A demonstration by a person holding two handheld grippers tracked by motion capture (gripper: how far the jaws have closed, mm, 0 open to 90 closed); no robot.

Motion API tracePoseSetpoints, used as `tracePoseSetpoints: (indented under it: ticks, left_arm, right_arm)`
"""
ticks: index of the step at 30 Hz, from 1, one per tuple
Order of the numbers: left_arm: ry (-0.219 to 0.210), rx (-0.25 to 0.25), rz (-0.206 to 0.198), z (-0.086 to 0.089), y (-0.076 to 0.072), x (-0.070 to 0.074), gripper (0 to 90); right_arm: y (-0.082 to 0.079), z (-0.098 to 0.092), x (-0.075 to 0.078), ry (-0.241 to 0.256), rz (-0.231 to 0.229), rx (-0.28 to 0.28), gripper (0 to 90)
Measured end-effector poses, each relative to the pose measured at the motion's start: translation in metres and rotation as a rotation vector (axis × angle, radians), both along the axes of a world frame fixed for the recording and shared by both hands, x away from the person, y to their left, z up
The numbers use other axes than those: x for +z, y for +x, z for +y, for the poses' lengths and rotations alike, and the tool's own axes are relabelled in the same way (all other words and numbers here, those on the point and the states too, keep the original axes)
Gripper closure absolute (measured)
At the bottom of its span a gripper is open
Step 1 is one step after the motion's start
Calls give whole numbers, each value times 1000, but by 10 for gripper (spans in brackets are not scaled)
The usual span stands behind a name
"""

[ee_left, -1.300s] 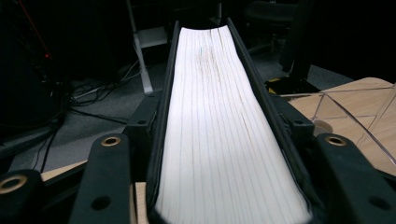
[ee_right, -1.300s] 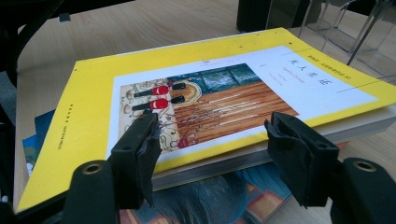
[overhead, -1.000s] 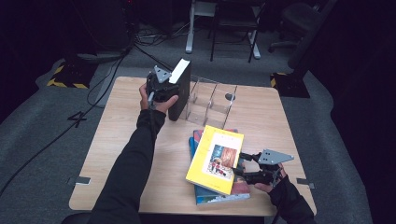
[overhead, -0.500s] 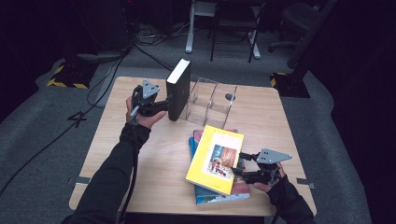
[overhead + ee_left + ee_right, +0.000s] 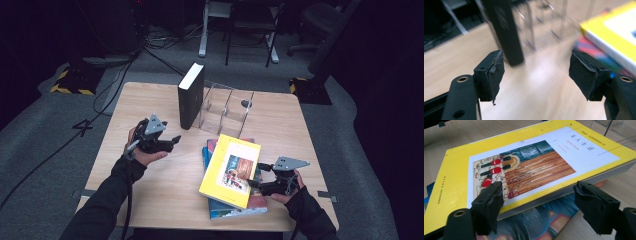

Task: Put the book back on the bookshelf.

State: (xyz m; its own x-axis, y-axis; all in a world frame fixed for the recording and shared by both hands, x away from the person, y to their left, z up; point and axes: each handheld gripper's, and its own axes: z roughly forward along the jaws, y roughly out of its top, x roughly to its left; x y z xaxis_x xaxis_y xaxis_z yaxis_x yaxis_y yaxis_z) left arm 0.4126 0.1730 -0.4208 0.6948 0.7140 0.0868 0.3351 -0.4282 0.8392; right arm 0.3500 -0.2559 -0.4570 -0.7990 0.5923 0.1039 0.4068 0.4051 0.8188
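Note:
A thick black book point(image 5: 191, 95) stands upright against the left end of a clear acrylic rack point(image 5: 226, 107). My left gripper point(image 5: 170, 142) hovers open, nearer than the book and to its left, apart from it. In the left gripper view the black book point(image 5: 506, 32) rises beyond the wide open gripper point(image 5: 536, 67). A yellow book point(image 5: 231, 169) lies tilted on a stack of colourful books point(image 5: 239, 206). My right gripper point(image 5: 256, 177) sits open at that book's right edge. In the right gripper view the yellow book point(image 5: 524, 167) has one edge raised off the blue-covered book point(image 5: 536, 220) beneath it.
The wooden table point(image 5: 150, 200) has bare room at the left and front left. The rack's slots point(image 5: 235, 112) hold nothing. Cables and chair legs point(image 5: 240, 35) lie on the dark floor beyond the far edge.
My left gripper has let go of the black book and drawn back toward the near left. The book stays upright at the rack. The right gripper has hardly moved.

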Motion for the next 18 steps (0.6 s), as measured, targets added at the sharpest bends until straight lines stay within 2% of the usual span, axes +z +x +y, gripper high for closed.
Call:
tracePoseSetpoints:
  ticks: [1, 3, 4, 5, 6, 9, 10, 14, 18]
  left_arm:
    - [7, -43, 22, 0, -7, -7, 278]
    - [12, -62, 37, -1, -12, -11, 276]
    - [21, -106, 66, -3, -21, -21, 276]
    - [33, -130, 79, -4, -25, -26, 276]
    - [33, -130, 79, -4, -25, -26, 276]
    - [65, -195, 140, -10, -40, -42, 276]
    - [93, -233, 171, -15, -48, -51, 275]
    - [166, -295, 217, -24, -63, -66, 272]
    - [180, -319, 239, -27, -70, -73, 268]
  right_arm:
    - [1, 0, 0, -1, 8, -6, 212]
    - [2, 0, -1, 0, 15, -7, 204]
    - [5, 0, -1, 5, 44, -9, 188]
    - [6, -1, -2, 6, 51, -6, 185]
    - [6, -1, -2, 6, 51, -6, 185]
    - [10, 1, 0, -10, 72, 6, 171]
    - [13, 5, 1, -25, 89, 10, 156]
    - [18, 9, 4, -55, 110, 14, 150]
    - [21, 11, 5, -69, 115, 25, 147]
